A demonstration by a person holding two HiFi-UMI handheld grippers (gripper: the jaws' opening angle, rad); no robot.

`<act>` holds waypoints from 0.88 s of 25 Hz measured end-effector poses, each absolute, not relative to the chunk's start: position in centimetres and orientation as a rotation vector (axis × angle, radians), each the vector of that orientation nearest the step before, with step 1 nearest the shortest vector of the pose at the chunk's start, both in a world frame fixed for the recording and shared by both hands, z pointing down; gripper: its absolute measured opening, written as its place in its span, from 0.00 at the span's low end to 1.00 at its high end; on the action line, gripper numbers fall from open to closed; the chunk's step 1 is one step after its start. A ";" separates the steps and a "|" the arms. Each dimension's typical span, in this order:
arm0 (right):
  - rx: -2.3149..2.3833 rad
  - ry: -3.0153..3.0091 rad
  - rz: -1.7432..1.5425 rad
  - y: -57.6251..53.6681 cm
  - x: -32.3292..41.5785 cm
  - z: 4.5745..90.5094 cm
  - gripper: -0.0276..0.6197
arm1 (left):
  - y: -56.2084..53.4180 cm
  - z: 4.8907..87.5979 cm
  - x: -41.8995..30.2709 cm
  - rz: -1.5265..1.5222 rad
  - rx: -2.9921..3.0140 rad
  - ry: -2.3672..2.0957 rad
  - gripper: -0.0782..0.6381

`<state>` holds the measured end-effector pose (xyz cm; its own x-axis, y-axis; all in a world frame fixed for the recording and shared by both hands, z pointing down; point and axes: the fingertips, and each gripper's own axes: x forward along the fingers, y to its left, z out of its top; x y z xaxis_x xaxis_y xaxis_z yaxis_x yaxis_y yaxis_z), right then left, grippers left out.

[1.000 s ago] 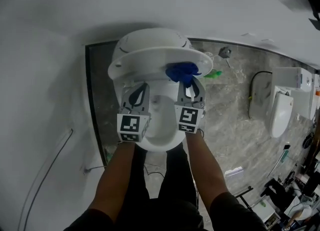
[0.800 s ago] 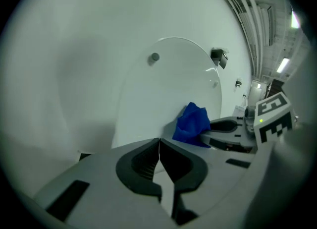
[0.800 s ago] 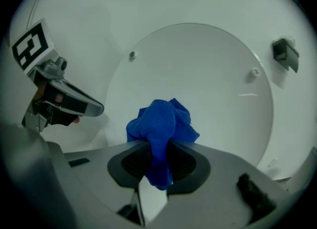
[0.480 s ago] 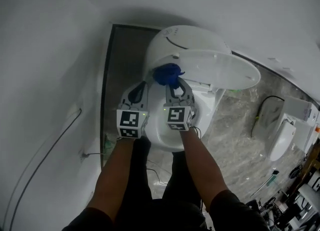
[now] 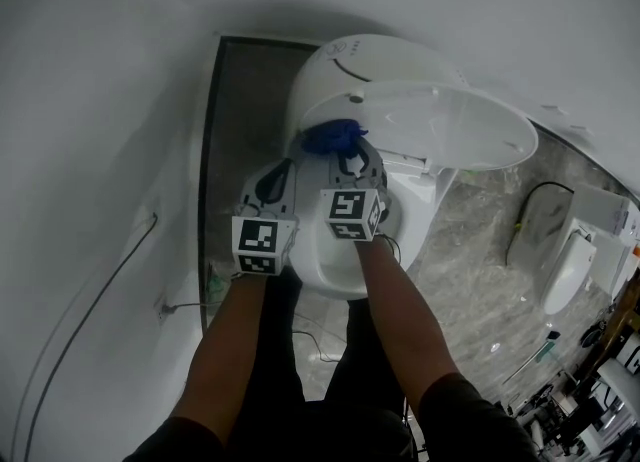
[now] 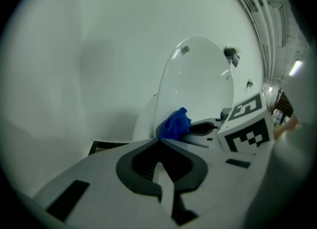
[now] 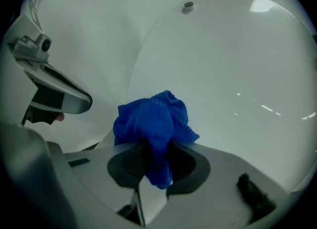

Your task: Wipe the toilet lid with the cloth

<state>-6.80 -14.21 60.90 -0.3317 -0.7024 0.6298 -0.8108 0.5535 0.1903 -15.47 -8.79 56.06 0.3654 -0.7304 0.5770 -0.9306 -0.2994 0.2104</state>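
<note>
As right gripper [image 7: 158, 148] clamps it, cloth [image 7: 151, 119] protruding

Both arms reach forward and down, with the grippers side by side.

The left gripper [image 6: 159, 142] has its jaws closed together and nothing is between them. The right gripper [image 5: 352, 156], just beside it and a little further forward, has its jaws pressed on a blue cloth [image 7: 151, 119]. The left forearm [image 5: 235, 345] and the right forearm [image 5: 400, 300] are bare and stretched out.

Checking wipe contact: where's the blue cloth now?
In the head view's upper middle, the crumpled blue cloth is clamped in the right hand-held gripper, at the foot of the raised white toilet lid.
</note>
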 end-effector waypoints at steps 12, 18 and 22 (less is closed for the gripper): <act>1.449 -1.870 0.349 -12.6 7.5 64.1 0.17 | -8.5 57.9 -7.4 0.541 2.211 -1.285 0.13; 1.554 -1.756 0.384 -11.2 14.2 65.3 0.17 | -8.2 58.1 -3.2 0.562 2.251 -1.219 0.13; 1.574 -1.732 0.422 -10.2 16.2 65.7 0.17 | -8.1 57.5 -1.8 0.559 2.273 -1.212 0.12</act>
